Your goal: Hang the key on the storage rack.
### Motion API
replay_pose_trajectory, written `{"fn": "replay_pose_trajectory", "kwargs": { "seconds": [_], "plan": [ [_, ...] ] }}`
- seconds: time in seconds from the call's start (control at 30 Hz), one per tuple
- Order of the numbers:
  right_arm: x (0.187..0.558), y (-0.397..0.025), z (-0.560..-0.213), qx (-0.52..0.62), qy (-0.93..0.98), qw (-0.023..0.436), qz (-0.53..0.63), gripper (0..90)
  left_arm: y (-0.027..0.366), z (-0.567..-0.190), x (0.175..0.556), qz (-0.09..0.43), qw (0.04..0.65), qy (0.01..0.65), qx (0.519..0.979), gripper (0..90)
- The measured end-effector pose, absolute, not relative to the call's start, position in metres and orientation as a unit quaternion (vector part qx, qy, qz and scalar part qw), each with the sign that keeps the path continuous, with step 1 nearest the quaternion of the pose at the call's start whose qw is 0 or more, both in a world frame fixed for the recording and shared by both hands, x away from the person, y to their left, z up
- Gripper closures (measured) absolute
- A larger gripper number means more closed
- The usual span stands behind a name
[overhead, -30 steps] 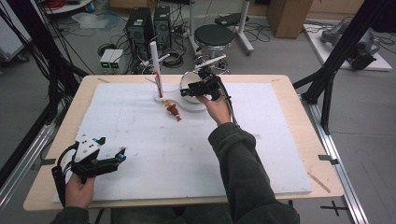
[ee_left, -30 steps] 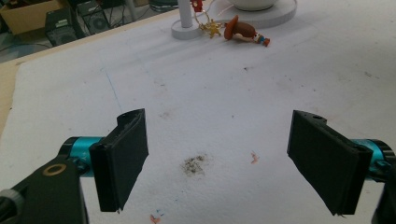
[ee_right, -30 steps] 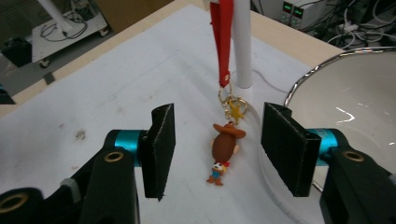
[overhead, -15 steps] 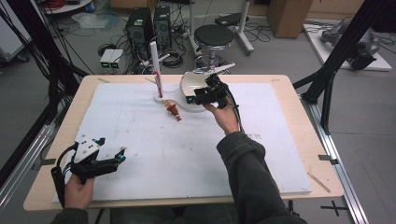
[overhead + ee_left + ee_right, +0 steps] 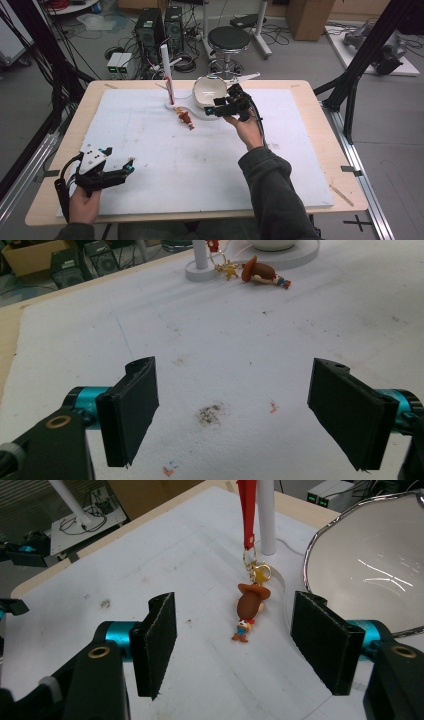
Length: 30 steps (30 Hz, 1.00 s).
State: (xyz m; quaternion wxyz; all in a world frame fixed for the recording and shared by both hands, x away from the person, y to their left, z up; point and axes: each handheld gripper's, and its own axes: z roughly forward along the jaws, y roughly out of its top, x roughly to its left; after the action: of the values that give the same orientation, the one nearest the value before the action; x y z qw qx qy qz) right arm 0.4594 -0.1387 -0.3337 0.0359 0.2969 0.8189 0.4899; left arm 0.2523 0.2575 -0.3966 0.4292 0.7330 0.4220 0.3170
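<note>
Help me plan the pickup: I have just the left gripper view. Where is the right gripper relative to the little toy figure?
Observer: The right gripper hovers next to the white bowl, tongs open and aimed at the toy figure.
Operator: Is the figure loose on the table?
Observer: No. A gold clasp links it to a red strap that runs up beside the white post.
</note>
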Motion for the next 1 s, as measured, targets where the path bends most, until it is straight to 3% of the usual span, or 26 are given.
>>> {"fn": "replay_pose_trajectory", "kwargs": {
  "seconds": [0.57,1.0],
  "plan": [
    [0.448,-0.16,-0.336,0.305,0.811,0.045,0.497,28.5,0.257,-0.397,0.252,0.317,0.429,0.423,0.733,20.7],
    [0.436,-0.181,-0.337,0.316,0.803,0.071,0.5,16.3,0.257,-0.397,0.253,0.318,0.43,0.424,0.731,20.7]
  ]
}}
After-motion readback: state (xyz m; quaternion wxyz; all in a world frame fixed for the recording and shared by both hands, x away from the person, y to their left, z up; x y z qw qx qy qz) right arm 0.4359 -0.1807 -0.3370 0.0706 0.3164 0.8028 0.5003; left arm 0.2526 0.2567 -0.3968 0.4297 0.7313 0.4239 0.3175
